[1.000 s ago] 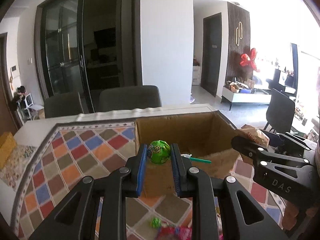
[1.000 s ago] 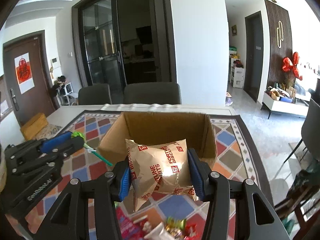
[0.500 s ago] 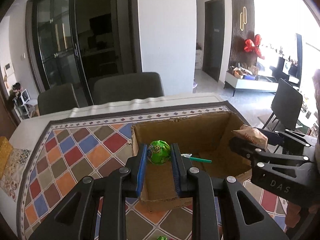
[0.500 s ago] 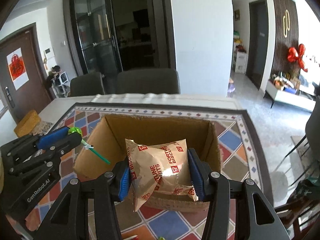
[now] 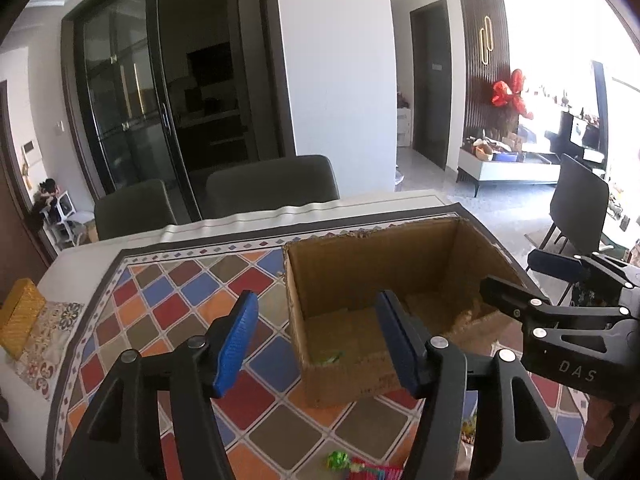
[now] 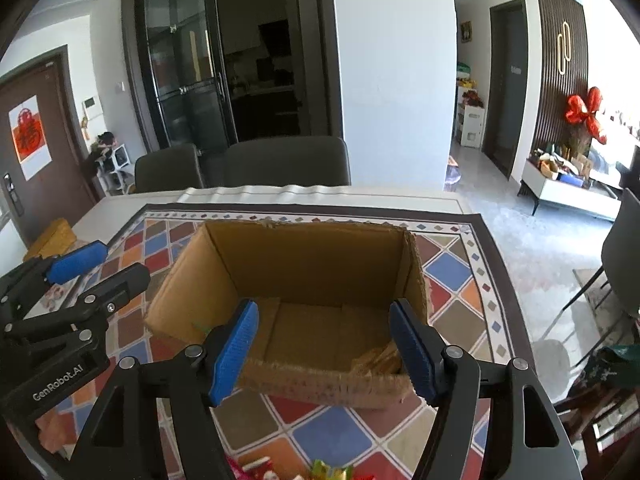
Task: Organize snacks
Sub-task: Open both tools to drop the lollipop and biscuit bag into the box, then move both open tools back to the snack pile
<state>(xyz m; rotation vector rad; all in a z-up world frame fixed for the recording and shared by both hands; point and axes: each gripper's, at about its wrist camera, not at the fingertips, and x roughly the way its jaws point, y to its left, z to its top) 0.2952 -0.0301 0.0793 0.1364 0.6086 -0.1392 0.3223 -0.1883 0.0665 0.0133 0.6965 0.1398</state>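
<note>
Both grippers being held spread wide, nothing gripped: left gripper (image 5: pixel 316 340) and right gripper (image 6: pixel 330 350) being kept over near rim of box (image 6: pixel 316 256). Biscuit packet (image 6: pixel 380 358) lying inside, right near corner. More snacks (image 5: pixel 360 467) lying on mat near edge, likely being targeted next.

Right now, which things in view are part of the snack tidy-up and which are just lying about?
Job:
cardboard box
biscuit packet in the box
loose snacks on the mat, near edge
left gripper, open
right gripper, open

Lying about:
patterned mat
yellow box
chairs
</note>
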